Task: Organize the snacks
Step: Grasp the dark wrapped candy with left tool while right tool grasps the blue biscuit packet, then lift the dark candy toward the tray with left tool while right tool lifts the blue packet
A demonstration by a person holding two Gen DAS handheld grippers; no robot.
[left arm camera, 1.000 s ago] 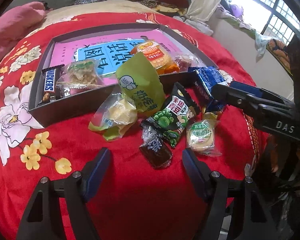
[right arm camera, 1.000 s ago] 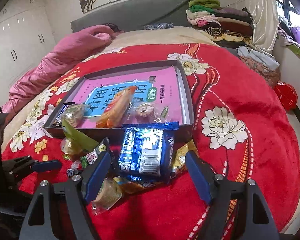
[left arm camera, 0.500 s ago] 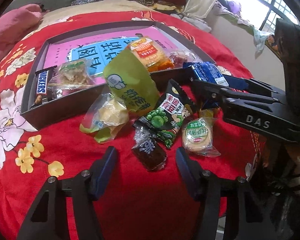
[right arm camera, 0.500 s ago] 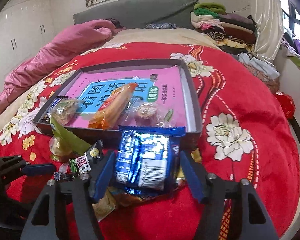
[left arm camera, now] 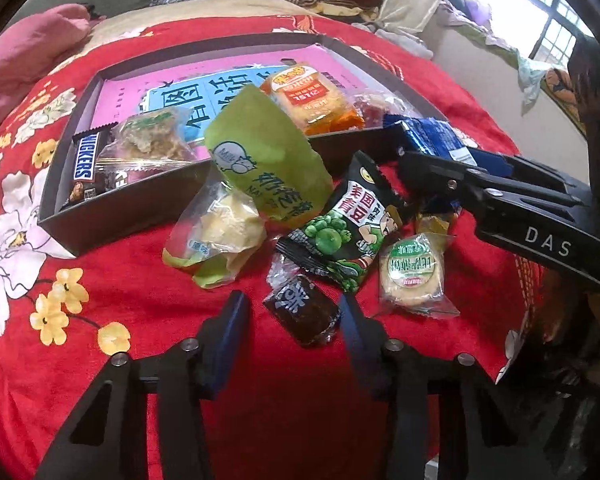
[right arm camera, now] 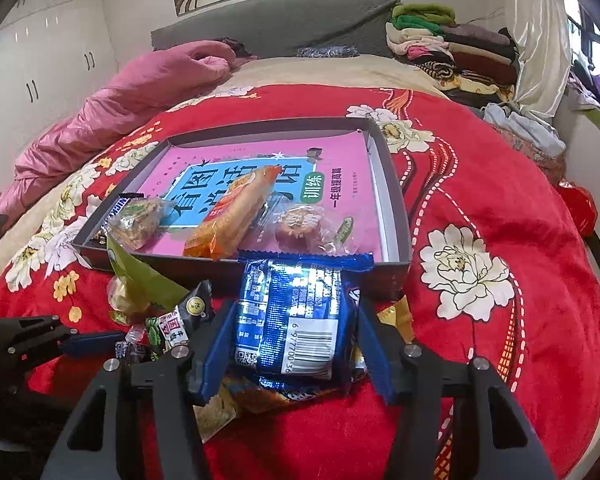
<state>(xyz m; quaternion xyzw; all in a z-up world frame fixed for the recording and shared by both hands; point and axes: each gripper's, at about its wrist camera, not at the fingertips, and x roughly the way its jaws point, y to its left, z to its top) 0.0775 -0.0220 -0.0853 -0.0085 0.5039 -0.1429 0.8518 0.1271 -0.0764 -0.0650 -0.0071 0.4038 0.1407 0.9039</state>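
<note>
On the bed, at the near edge of the tray: both tools are closing on snacks.
Left tool (left arm camera: 292, 312): jaws narrowing around a small dark brown wrapped sweet (left arm camera: 302, 314); the right pad is at the wrapper's edge, the left pad stands clear, so no grip.
Right tool (right arm camera: 294, 334): jaws half wide and closing, flanking a blue biscuit packet (right arm camera: 296, 320); both pads lie against its sides, though a firm hold is unclear.
Tray (left arm camera: 140, 210): dark and shallow, lined with a pink book; it holds a Snickers bar (left arm camera: 85, 168), a clear-wrapped crisp cake (left arm camera: 152, 140) and an orange cracker pack (left arm camera: 312, 98).
Loose snacks: a green pouch (left arm camera: 264, 160) leans on the tray wall, a green pea packet (left arm camera: 348, 236) just behind the sweet, a round biscuit (left arm camera: 414, 272) to its right.
Bedcover (left arm camera: 100, 280): red with flowers.
</note>
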